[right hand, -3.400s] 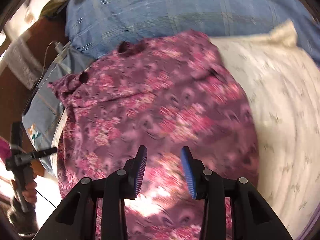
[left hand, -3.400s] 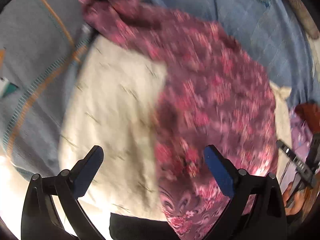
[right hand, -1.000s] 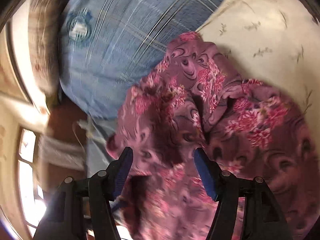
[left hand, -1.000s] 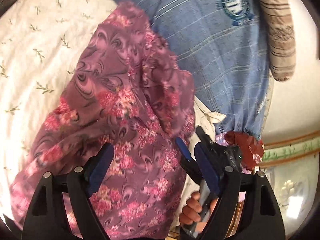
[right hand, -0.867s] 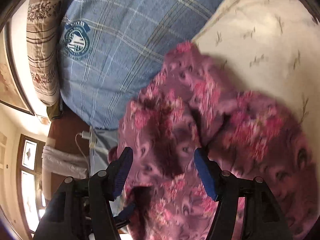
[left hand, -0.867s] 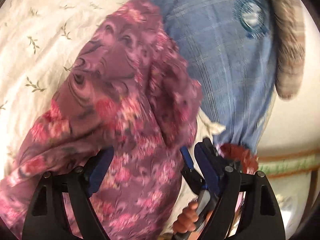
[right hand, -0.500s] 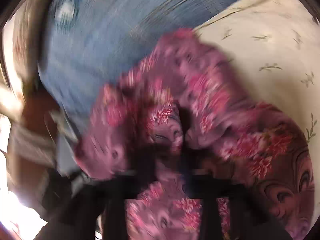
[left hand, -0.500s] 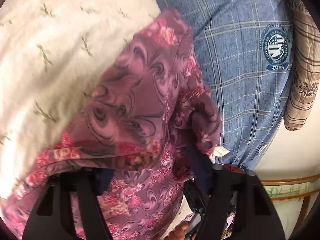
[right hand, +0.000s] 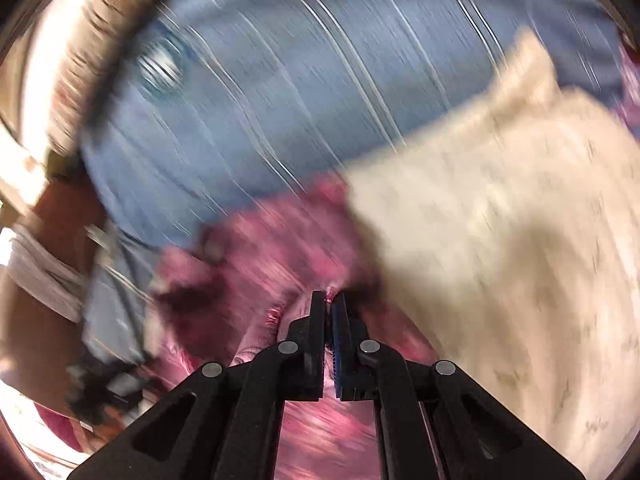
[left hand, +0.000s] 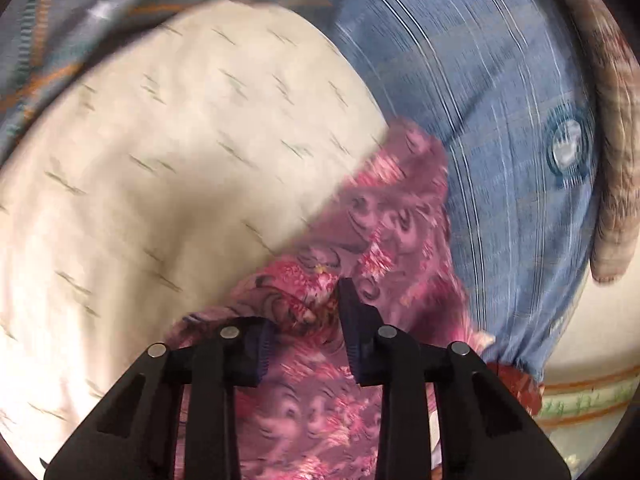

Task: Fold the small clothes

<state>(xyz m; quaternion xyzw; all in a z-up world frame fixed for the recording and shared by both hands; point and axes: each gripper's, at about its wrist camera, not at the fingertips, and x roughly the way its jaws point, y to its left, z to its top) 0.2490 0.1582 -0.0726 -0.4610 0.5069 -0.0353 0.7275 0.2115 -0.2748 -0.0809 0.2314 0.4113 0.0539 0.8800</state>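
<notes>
A purple-pink floral garment lies bunched over the edge of a cream pillow with small leaf prints. My left gripper is partly closed with a fold of the garment bunched between its fingers; cloth covers the left finger. In the right wrist view the same garment is blurred by motion. My right gripper is shut tight on a pinch of it, beside the cream pillow.
A blue plaid pillow with a round badge lies behind the garment, also in the right wrist view. A brown striped pillow is at the far right. A grey cloth with orange trim lies at upper left.
Both grippers have closed on the floral garment, which were open a second ago. The garment is now gathered and pulled toward the grippers, baring more of the cream pillow. Both views blur with motion.
</notes>
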